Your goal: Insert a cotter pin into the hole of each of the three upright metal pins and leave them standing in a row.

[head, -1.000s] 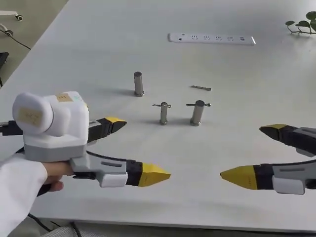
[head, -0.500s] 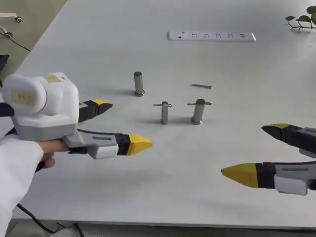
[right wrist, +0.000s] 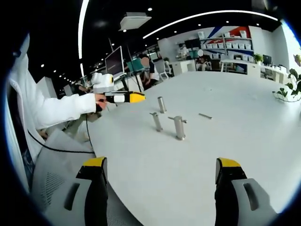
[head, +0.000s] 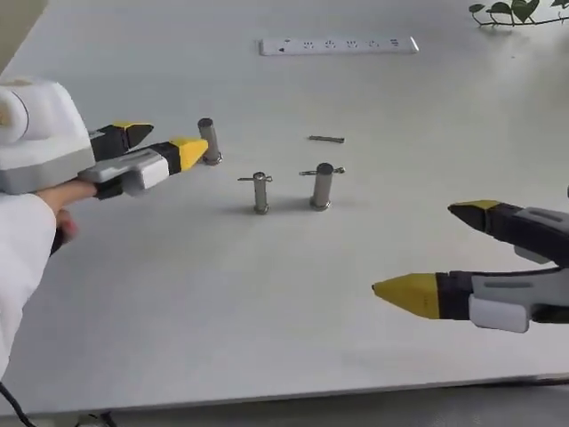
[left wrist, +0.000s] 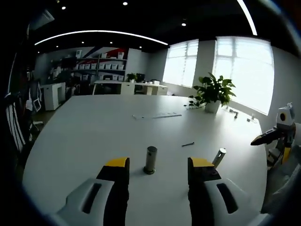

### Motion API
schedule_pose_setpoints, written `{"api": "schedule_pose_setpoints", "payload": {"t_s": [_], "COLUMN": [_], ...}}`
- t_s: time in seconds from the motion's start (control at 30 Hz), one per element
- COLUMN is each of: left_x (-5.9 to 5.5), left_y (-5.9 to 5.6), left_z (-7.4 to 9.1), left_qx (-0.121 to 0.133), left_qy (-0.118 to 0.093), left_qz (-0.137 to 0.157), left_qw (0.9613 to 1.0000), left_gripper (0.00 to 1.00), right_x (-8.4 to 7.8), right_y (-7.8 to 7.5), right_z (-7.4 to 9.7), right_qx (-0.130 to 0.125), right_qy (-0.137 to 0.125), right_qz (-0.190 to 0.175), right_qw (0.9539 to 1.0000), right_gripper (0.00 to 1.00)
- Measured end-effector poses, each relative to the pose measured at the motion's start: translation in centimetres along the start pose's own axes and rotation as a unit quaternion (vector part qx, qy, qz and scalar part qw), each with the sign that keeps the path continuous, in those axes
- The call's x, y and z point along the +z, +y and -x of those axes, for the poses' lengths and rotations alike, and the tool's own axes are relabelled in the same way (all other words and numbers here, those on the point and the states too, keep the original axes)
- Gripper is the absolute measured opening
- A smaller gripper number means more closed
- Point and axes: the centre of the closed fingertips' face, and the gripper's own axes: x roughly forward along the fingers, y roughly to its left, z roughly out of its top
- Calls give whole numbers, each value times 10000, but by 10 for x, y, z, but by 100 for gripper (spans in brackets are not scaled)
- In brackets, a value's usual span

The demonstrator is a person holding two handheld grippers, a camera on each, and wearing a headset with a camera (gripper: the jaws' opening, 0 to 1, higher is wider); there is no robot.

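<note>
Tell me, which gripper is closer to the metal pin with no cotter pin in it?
Left. The left gripper sits just beside the bare pin, jaws open; the right gripper hangs far off at the front of the table.

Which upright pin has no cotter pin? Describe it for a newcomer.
From the white power strip at the table's far side, come nearer to three upright metal pins. Take the leftmost pin, beside the left tongs. Its top is bare; both neighbours carry a cotter pin crosswise.
</note>
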Motion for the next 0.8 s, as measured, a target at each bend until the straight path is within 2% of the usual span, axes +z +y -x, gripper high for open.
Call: {"api": "schedule_pose_setpoints", "payload": {"t_s": [0.1, 0.2, 0.3, 0.47, 0.57, 0.67, 0.8], "left_x": [-5, -9, -12, -23, -26, -29, -36], "left_y": [4, 7, 11, 19, 21, 23, 20], "left_z": [-13, -25, -33, -47, -54, -58, -62], "left_qx": [29, -7, 17, 48, 26, 104, 26], "left_qy": [129, 123, 165, 315, 414, 501, 654], "left_qz": [-174, 101, 53, 186, 104, -42, -289], "left_qw": [9998, 9999, 9998, 9993, 9991, 9987, 9974], "left_gripper": [43, 40, 37, 32, 23, 24, 20], "right_x": [0, 3, 5, 5, 5, 5, 2], "right_y": [2, 1, 1, -1, 0, -1, -2], "right_z": [0, 1, 3, 4, 4, 4, 4], "right_qx": [18, -25, -42, -64, -44, -53, -82], "right_qy": [8, -2, -21, 1, -26, -10, -1], "right_qz": [5, 33, 30, 16, -56, -121, -149], "right_qw": [10000, 10000, 10000, 10000, 10000, 9999, 9999], "right_gripper": [92, 92, 92, 92, 92, 92, 92]}}
